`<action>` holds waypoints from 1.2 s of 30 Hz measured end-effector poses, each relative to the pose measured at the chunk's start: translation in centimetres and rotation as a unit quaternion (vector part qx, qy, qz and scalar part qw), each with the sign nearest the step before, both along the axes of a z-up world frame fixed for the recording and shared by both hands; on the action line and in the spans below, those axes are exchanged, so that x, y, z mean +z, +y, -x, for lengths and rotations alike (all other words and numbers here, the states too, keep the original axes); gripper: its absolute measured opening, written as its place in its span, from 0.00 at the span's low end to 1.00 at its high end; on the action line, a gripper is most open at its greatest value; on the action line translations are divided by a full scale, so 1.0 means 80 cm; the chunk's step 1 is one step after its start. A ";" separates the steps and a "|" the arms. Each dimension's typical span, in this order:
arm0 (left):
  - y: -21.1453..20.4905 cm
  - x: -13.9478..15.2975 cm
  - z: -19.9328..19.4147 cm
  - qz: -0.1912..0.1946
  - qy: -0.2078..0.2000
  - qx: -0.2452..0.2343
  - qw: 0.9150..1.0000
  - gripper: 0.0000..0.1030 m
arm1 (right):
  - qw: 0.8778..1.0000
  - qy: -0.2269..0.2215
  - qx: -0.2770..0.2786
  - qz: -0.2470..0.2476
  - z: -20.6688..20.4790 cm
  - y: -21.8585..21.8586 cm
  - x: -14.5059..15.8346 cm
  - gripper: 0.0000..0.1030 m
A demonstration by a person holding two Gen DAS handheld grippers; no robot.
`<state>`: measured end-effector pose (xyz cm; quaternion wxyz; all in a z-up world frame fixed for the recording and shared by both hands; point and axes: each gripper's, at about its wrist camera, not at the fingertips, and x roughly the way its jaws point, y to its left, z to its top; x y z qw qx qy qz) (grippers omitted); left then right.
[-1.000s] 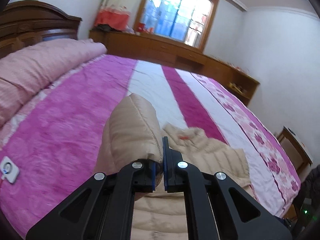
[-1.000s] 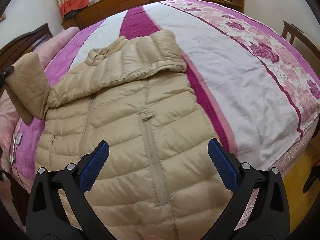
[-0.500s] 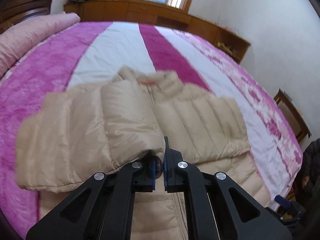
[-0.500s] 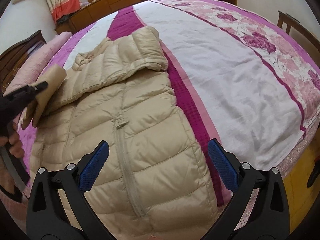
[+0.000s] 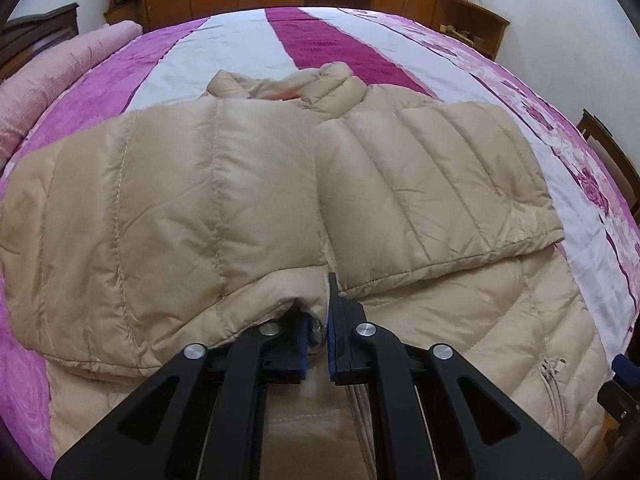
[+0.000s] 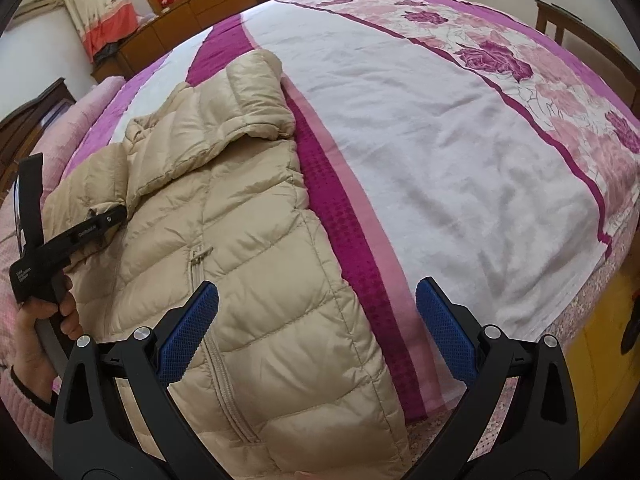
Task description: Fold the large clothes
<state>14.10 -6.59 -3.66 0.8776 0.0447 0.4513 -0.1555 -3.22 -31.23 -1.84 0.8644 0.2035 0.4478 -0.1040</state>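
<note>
Left claw (image 5: 318,334) easing open, cuff of puffy quilted beige jacket (image 5: 248,200) between pads, right claw (image 6: 316,336) wide open.

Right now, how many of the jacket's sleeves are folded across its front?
2. The left sleeve lies across the chest, its cuff between the opening left gripper. The right sleeve lies folded beside it, cuff at the jacket's edge.
</note>
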 end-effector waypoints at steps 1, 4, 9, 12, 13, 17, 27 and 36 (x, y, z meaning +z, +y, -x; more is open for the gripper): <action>-0.001 0.003 0.001 0.003 0.002 -0.002 1.000 0.17 | 1.000 -0.002 0.000 0.001 0.001 0.000 0.002 0.95; -0.003 0.015 0.011 0.026 0.010 -0.012 1.000 0.52 | 1.000 -0.008 -0.002 0.006 0.005 0.000 0.008 0.95; -0.012 0.032 0.033 0.022 0.010 -0.027 0.999 0.67 | 1.000 -0.019 -0.008 0.005 0.012 -0.004 0.019 0.95; -0.008 0.039 0.043 0.035 0.028 -0.025 0.999 0.75 | 1.000 -0.025 -0.012 0.007 0.017 -0.007 0.025 0.95; -0.007 0.040 0.045 0.037 0.035 -0.025 0.998 0.76 | 1.000 -0.027 -0.013 0.006 0.016 -0.008 0.026 0.95; 0.006 0.041 0.056 0.060 0.073 -0.023 0.995 0.81 | 1.000 -0.027 -0.011 0.003 0.018 -0.007 0.028 0.95; 0.067 0.053 0.090 0.056 0.085 0.013 0.995 0.84 | 0.999 -0.029 0.027 0.005 0.009 0.030 0.037 0.95; 0.135 0.061 0.114 0.033 0.070 0.045 0.996 0.85 | 0.994 -0.030 0.100 0.017 -0.025 0.103 0.047 0.95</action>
